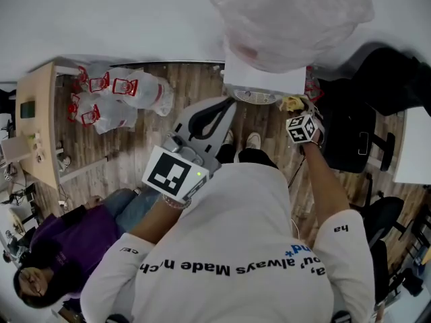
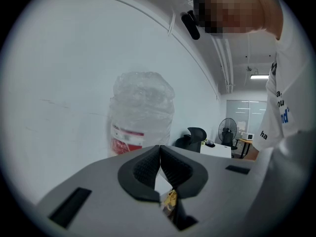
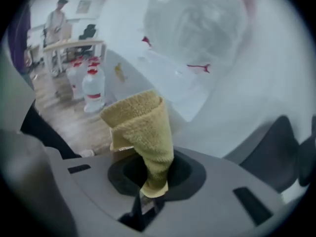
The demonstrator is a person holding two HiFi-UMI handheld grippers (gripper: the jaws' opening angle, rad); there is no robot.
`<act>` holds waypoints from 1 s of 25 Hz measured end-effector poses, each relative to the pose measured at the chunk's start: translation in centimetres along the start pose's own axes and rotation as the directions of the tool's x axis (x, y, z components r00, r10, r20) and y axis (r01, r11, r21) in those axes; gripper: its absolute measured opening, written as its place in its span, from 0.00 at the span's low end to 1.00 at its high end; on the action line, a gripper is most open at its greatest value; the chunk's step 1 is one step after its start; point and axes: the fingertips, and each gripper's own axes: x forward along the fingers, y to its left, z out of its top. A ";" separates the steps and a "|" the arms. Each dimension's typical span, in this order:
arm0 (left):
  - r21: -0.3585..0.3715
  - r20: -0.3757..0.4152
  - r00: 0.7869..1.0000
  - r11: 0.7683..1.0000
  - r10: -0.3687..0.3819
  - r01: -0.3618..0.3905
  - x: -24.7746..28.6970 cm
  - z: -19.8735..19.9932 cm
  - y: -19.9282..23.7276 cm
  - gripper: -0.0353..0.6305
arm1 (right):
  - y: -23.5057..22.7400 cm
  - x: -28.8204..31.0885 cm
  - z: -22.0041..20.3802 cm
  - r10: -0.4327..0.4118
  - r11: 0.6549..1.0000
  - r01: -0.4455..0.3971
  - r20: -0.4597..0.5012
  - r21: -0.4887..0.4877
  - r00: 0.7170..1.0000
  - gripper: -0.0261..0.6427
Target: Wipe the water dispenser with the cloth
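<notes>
The dispenser (image 1: 264, 79) stood on the floor (image 1: 175, 86), backed against the wall (image 1: 135, 19) straight ahead of the person, with a plastic-wrapped bottle (image 1: 289, 15) seated on its top. The cloth (image 3: 143, 127), a folded yellow towel, was clamped by its lower end in the right gripper (image 3: 152, 181). Its bulk stood up past the jaw tips and pointed at the white casing below the bottle. In the head view that gripper hung at the dispenser's right front corner with the cloth just beside the casing; whether they touched could not be told. The left gripper (image 2: 160, 168) had its jaws pressed together on nothing. It was held farther back on the dispenser's left side, aimed up toward the bottle. The right hand was plainly the nearer one, and the dispenser lay ahead and a little to the left of the cloth. The coming move therefore looked like a short push forward and leftward to lay the towel flat on the casing. The dispenser's long axis ran upright, so strokes down the front or across the top edge would both suit. Farther out, spare bottles (image 1: 118, 96) lay on the floor near a desk (image 1: 40, 120) at the left. A black chair (image 1: 350, 136) stood at the right, and a seated person (image 1: 60, 247) was behind to the left.
</notes>
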 end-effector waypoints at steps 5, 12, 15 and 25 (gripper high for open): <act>-0.013 -0.002 1.000 1.000 0.010 -0.010 -0.2 -0.6 -0.1 0.08 | -0.3 0.7 -0.2 0.043 0.972 -0.040 -0.008 0.233 0.999 0.13; -0.032 -0.031 0.999 0.999 0.030 -0.031 -0.5 -2.4 0.7 0.08 | 0.2 1.9 -0.6 0.078 0.932 -0.064 -0.026 0.358 0.997 0.13; -0.040 -0.045 0.998 0.998 0.037 -0.039 -0.5 -3.5 1.0 0.08 | 0.5 2.4 -0.8 0.087 0.919 -0.069 -0.029 0.388 0.996 0.14; -0.059 -0.047 0.997 0.996 0.067 -0.070 -0.2 -6.5 2.5 0.08 | 2.1 5.1 -2.7 0.130 0.886 -0.091 -0.054 0.456 0.990 0.14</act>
